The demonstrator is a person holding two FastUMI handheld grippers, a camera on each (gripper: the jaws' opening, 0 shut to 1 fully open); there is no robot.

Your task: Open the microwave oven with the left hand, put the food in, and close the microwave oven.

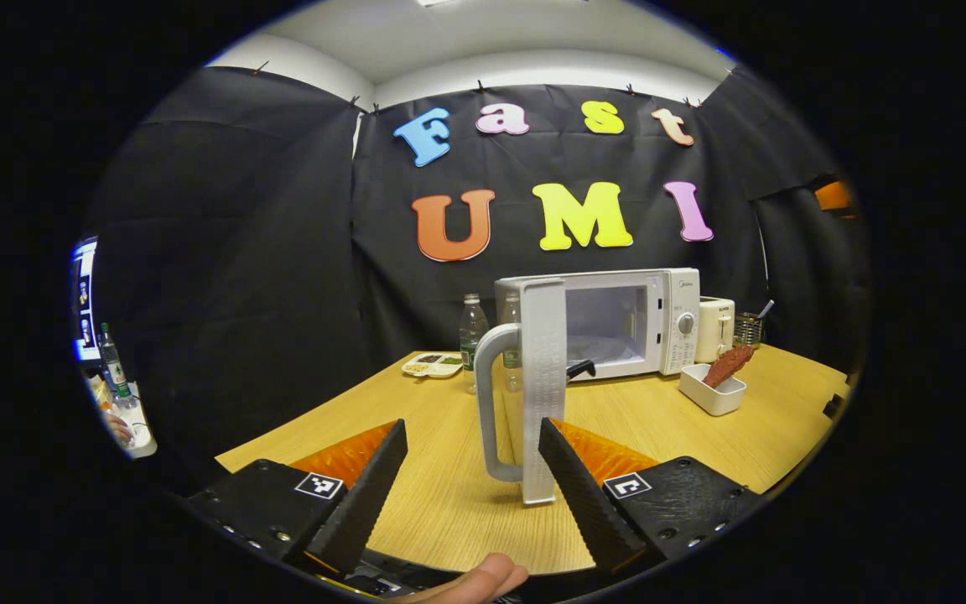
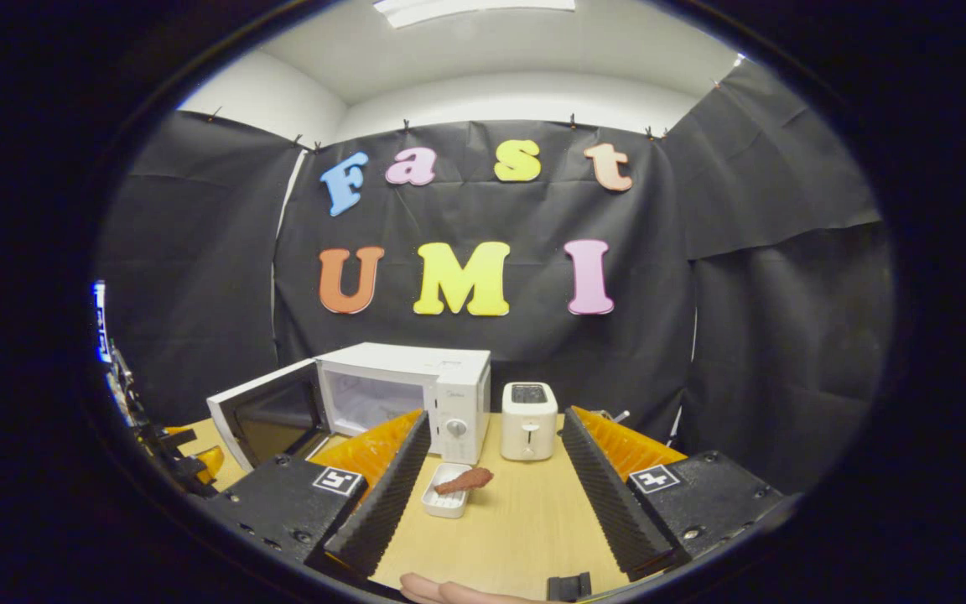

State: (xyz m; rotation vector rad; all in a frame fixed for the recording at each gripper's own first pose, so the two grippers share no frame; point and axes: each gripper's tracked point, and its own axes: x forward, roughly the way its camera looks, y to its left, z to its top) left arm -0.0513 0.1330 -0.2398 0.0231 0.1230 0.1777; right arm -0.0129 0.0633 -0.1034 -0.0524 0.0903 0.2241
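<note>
Standing swung open, microwave door (image 1: 543,386) frames left hand-held gripper (image 1: 473,486), spread wide, empty. Next: right hand-held gripper (image 2: 491,503), likewise agape, fetching food (image 2: 464,481) from dish (image 2: 446,502).

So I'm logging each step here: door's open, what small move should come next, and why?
Probably bring the right gripper down onto the food in its white dish. The microwave door already stands swung open, the cavity looks bare, the food is untouched, and both grippers are open; the left gripper holds nothing.
</note>
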